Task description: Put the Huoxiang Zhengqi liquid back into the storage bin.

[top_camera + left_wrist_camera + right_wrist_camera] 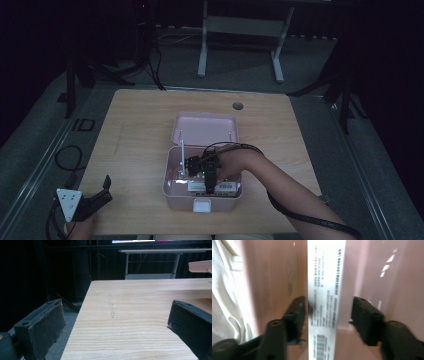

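Pink plastic dominates the middle of the wooden worktop (135, 125): an open storage box (172, 192) with its lid (205, 127) folded back toward twelve o'clock. The right claw (209, 186) is down inside the box, the person's forearm reaching in from five o'clock.

In the right gripper view, a white printed carton (325, 302) sits between the jaws. Its long axis runs straight away from the camera, in line with the jaws, with a barcode at the near end. The right claw is spread. One jaw sits at or just beside one face of the carton, though I cannot tell if it touches. The other jaw stands clearly off the opposite face, so nothing is pinched yet. The carton lies in the box's near half, close to the six o'clock wall, by the high view.

Judging from this, a straight squeeze would take the carton across its narrow width, with no turn of the wrist needed.

Over at seven o'clock the left claw (102, 192) hovers by the worktop's near corner, jaws spread wide with nothing between them, well apart from the box. The right hand is plainly the nearer one.
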Demonstrator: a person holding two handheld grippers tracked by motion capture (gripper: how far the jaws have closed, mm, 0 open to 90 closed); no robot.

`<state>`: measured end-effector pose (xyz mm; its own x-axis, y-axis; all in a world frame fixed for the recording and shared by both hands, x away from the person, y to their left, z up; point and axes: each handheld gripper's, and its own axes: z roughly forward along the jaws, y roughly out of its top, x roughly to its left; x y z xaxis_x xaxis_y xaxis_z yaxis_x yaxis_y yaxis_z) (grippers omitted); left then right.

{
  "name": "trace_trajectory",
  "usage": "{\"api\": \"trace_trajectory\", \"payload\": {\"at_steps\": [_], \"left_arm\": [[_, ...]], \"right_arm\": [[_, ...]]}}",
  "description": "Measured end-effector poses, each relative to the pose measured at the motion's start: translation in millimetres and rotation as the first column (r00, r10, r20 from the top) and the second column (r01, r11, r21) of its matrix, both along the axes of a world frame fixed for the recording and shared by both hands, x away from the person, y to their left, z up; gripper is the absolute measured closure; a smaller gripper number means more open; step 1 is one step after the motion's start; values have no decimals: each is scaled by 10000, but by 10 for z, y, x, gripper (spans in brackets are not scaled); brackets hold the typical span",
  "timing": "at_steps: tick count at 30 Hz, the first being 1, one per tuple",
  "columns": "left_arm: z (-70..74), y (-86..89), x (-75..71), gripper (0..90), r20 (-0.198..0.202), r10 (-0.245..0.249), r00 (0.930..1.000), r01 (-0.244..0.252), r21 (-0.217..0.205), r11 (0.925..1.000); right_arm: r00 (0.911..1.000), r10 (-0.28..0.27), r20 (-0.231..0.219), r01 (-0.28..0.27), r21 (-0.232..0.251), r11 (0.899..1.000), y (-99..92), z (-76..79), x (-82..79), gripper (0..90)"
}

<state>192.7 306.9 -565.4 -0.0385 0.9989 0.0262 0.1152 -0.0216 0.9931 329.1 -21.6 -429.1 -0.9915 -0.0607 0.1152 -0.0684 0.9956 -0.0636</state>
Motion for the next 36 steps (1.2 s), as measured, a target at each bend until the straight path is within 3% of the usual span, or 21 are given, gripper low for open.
{"api": "trace_trajectory", "payload": {"at_steps": [6,10,13,15,18,19,23,25,28,30,31,32,34,36], "left_arm": [[1,0,0,11,-17,15,10000,-15,1,10000],[1,0,0,11,-33,11,10000,-11,10,10000],[1,-2,0,11,-14,29,10000,-29,13,10000],[1,-1,0,11,-23,23,10000,-23,14,10000],[0,0,-1,11,-8,25,10000,-25,1,10000],[0,0,-1,11,-1,28,10000,-28,10,10000],[0,-2,1,11,-13,21,10000,-21,5,10000],[0,-2,0,11,-8,35,10000,-35,10,10000],[0,-2,0,11,-19,41,10000,-41,12,10000],[0,-1,0,11,-23,42,10000,-42,8,10000],[0,-1,0,11,-21,40,10000,-40,0,10000],[0,-1,0,11,-17,53,10000,-53,-5,10000],[0,-1,0,11,-19,47,10000,-47,-7,10000],[0,0,0,11,3,39,10000,-39,-14,10000]], "right_arm": [[9985,-245,490,203,847,9962,-158,311,44,263],[9936,-762,831,610,1719,9832,-326,472,97,218],[9882,-1167,991,892,2470,9649,-486,582,126,140],[9820,-1658,908,1322,2966,9458,-607,647,166,123],[9694,-2137,1211,1612,3428,9255,-806,718,190,110],[9591,-2475,1370,1801,3787,9078,-896,730,200,110],[9298,-3414,1374,2528,4357,8638,-1185,714,268,110],[9165,-3729,1449,2758,4465,8512,-1337,672,309,116],[8991,-4076,1597,3033,4442,8430,-1537,574,374,116],[8822,-4338,1831,3133,4595,8311,-1658,497,425,116],[8668,-4582,1967,3270,4696,8201,-1714,455,449,116],[8518,-4833,2022,3432,4816,8064,-1773,409,475,116],[8188,-5456,1784,3939,5169,7601,-1894,298,539,125],[7918,-5878,1661,4235,5443,7242,-2002,162,590,128]]}}
